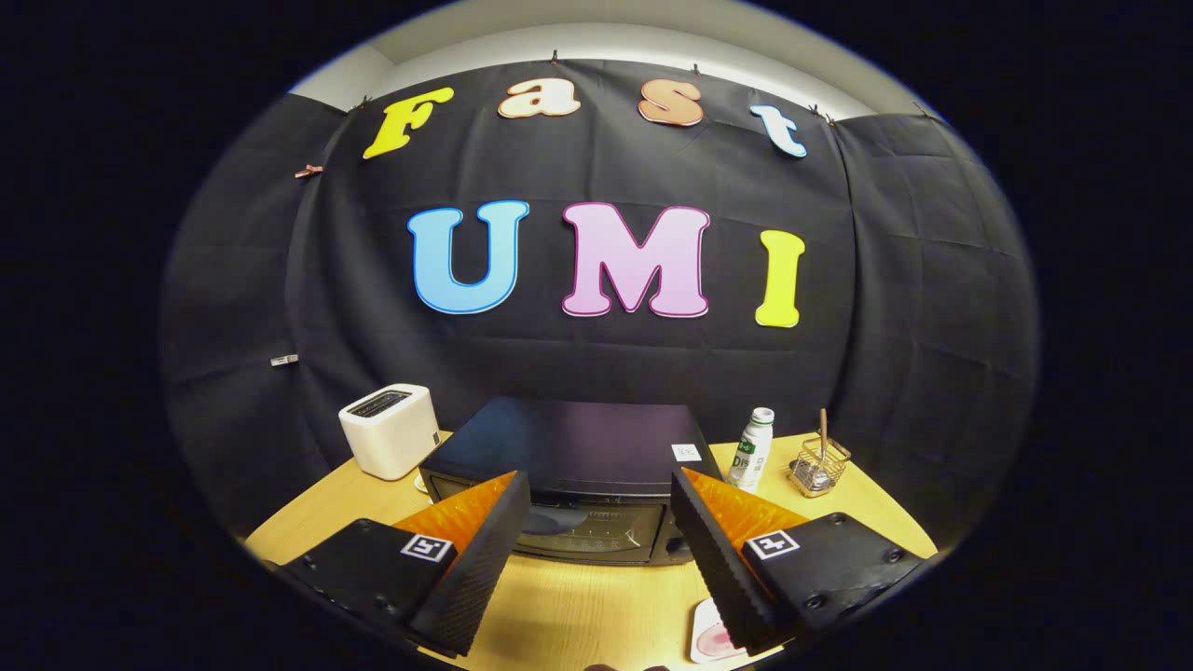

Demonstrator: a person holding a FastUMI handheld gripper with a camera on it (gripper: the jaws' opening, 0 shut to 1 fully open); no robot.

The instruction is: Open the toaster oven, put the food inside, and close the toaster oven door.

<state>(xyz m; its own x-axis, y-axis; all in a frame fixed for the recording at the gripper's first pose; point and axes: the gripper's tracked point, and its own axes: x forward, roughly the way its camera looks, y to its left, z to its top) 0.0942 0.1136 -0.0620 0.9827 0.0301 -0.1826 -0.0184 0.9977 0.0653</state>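
**Toaster oven dead ahead, door shut, claw spread and empty**

Nearest to me, the gripper (596,522) has its two fingers spread wide with nothing between them but bare wooden table (578,606). I hold nothing. Just beside the inner edge of the right finger (718,550), low down, a small white plate (710,638) with something pinkish on it pokes out; most of it is hidden by the finger, so I cannot confirm what the food is, though I judge it to be the item meant for the oven.

Just beyond the fingertips stands the black toaster oven (569,447). It lies straight ahead, centred on the gap between my fingers, its long axis running crosswise to my line of approach. The glass door (582,531) faces me and appears closed. I cannot make out a handle clearly; the upper edge of the door is partly screened by the fingertips.

Finding: the first step, opening the door, is not yet done. The move turns on this alignment. The door front is square to me, so I judge a straight advance with a slight drop would bring the fingers onto its top edge.

Further back, to the left of the oven, a white slot toaster (390,431). To the right, a white bottle with green label (753,449), then a small wire basket (818,466) holding a stick-like utensil. Neither sits in the approach path.
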